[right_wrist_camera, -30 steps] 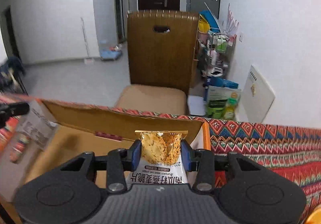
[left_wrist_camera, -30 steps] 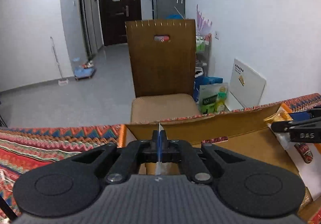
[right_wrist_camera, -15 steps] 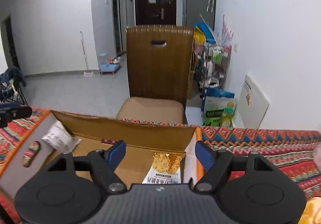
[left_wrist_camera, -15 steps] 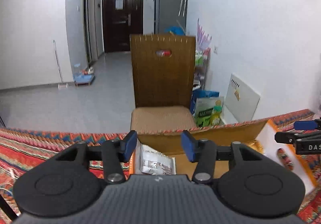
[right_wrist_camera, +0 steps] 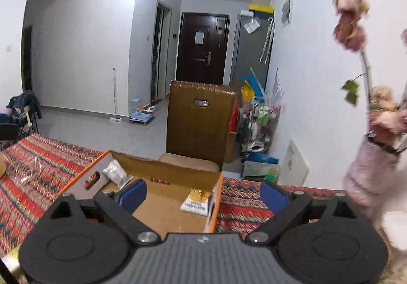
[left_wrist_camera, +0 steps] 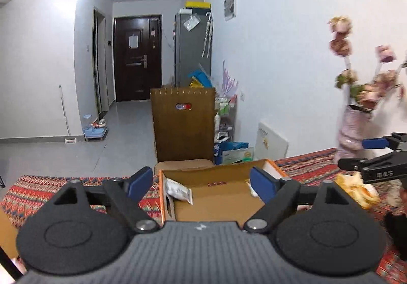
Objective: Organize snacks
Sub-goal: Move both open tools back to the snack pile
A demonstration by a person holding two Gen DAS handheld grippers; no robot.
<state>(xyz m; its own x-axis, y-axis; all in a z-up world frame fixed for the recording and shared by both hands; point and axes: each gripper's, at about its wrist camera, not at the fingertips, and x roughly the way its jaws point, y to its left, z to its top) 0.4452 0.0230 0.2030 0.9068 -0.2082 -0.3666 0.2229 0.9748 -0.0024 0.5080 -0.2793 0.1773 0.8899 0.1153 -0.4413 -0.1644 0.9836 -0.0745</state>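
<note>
Hovering above and behind the cardboard box point(left_wrist_camera: 218, 197), with the left tool point(left_wrist_camera: 201, 183) spread wide and gripping nothing, jaws just having been opening. Showing, beyond and below the blue pads, a white snack packet point(left_wrist_camera: 179, 190) leaning against the box's left inner wall, well apart from the fingers. Holding the right tool point(right_wrist_camera: 203, 193) likewise released, jaws just having been opening, nothing between them. Lying ahead of it, inside the same box point(right_wrist_camera: 162, 174), a gold-topped snack bag point(right_wrist_camera: 197, 201) propped against the right wall, between the two fingers in the picture yet clearly below and beyond them, not touching. Sitting on a red patterned tabletop point(right_wrist_camera: 45, 164). Standing behind the box, a brown chair point(right_wrist_camera: 199, 121). Blurring at the right edge, a vase of flowers point(right_wrist_camera: 366, 154).
</note>
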